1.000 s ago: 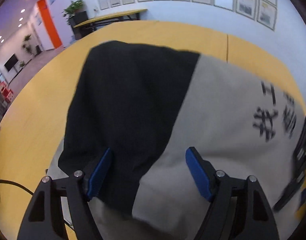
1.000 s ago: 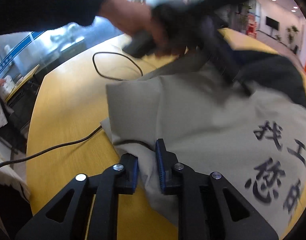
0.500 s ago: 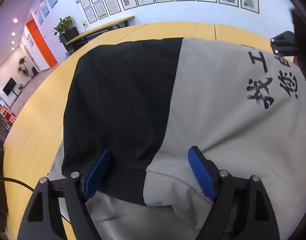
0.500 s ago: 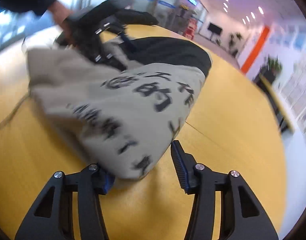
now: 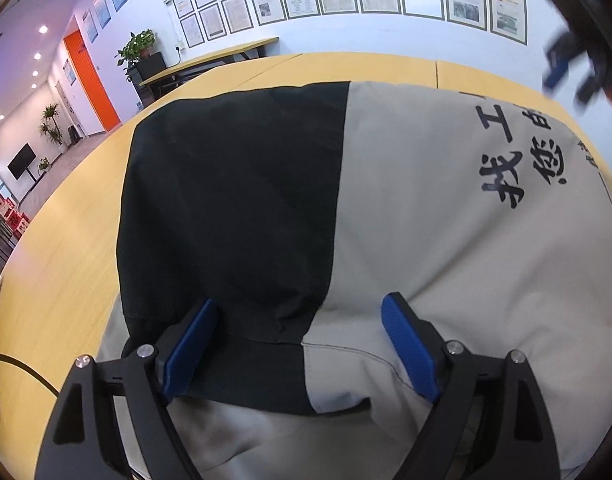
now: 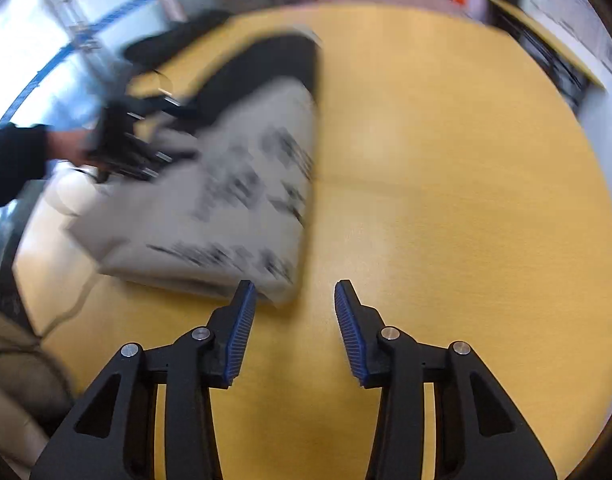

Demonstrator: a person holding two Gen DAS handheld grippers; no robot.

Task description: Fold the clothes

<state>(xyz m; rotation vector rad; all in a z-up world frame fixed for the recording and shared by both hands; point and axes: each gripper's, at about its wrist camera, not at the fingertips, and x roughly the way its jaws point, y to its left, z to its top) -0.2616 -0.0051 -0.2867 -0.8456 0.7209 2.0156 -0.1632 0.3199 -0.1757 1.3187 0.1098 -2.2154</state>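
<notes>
A folded grey and black garment (image 5: 386,208) with black printed characters lies on the yellow table (image 5: 61,248). My left gripper (image 5: 297,320) is open just above its near edge, fingers astride the black and grey seam. In the right wrist view the same garment (image 6: 233,200) lies blurred to the left. My right gripper (image 6: 293,300) is open and empty above bare table, its left fingertip close to the garment's corner. The left gripper (image 6: 117,140) shows at the garment's far side, and the right gripper (image 5: 566,68) shows blurred at the left view's top right.
A black cable (image 5: 21,368) runs over the table's left edge. A second yellow table (image 5: 209,56) and a potted plant (image 5: 139,46) stand by the far wall with framed papers. The table's seam (image 6: 426,176) crosses the bare surface to the right.
My right gripper has let go of the garment's edge, opened, and pulled back off the cloth to the right. My left gripper has stayed open over the near edge, shifting slightly.
</notes>
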